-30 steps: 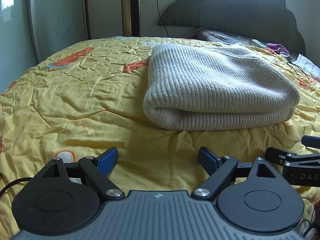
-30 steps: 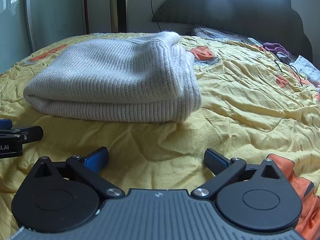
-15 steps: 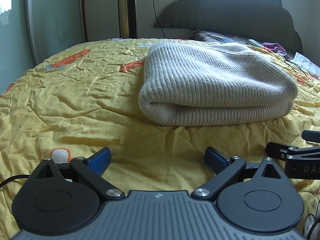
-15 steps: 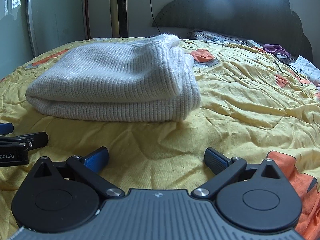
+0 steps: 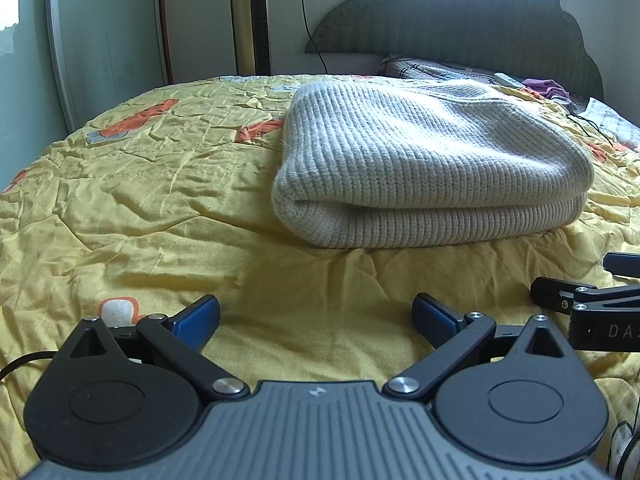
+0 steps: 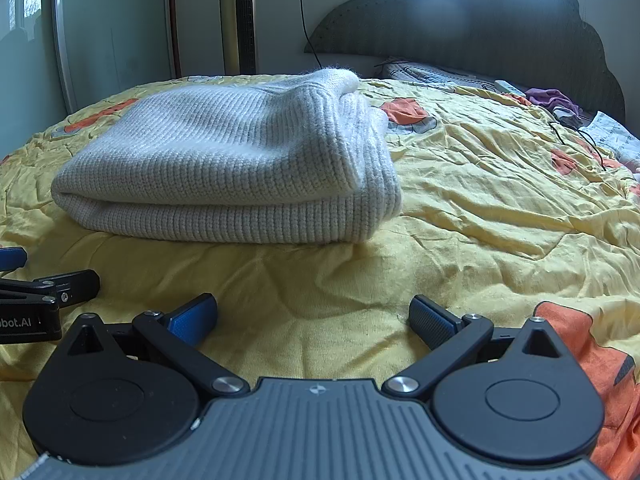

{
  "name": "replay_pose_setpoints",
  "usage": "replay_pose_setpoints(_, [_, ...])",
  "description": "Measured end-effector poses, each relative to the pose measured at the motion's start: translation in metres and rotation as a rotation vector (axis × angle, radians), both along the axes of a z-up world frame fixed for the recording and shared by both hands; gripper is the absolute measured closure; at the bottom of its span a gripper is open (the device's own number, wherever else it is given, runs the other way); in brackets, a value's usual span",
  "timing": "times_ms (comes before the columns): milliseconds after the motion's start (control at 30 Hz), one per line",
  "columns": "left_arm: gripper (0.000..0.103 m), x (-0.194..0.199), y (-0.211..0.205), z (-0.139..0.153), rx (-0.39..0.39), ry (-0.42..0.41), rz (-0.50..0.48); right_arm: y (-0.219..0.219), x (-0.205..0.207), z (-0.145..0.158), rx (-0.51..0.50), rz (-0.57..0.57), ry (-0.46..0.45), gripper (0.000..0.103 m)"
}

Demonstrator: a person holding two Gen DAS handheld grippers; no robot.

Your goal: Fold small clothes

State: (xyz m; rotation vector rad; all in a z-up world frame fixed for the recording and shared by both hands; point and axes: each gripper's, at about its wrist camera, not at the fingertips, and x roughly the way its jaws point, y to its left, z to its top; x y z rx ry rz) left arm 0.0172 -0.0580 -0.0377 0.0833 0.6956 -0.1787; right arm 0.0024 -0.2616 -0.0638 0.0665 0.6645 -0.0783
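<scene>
My left gripper [image 5: 316,316] and right gripper [image 6: 313,315] both gape wide, holding nothing. The folded knit sweater [image 5: 428,164] lies ahead of both sets of jaws, well apart, its long axis crosswise; I judge neither hand nearer.

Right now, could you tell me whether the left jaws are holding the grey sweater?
No, the left gripper is open and empty, short of the folded sweater.

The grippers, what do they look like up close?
Each gripper, left and right, has a ribbed grey body, two round black discs, black link bars with silver pins, and blue-padded fingers. White lettering marks their sides. A thin black cable trails beside the left one.
</scene>
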Motion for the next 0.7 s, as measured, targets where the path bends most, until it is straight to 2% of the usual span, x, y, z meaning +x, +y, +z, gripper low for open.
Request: replay_pose_setpoints(700, [0.000, -0.0007, -0.0011, -0.0006, 0.009, -0.002, 0.007, 0.0003, -0.0002, 0.0002, 0.000, 0.000, 0.000, 0.000])
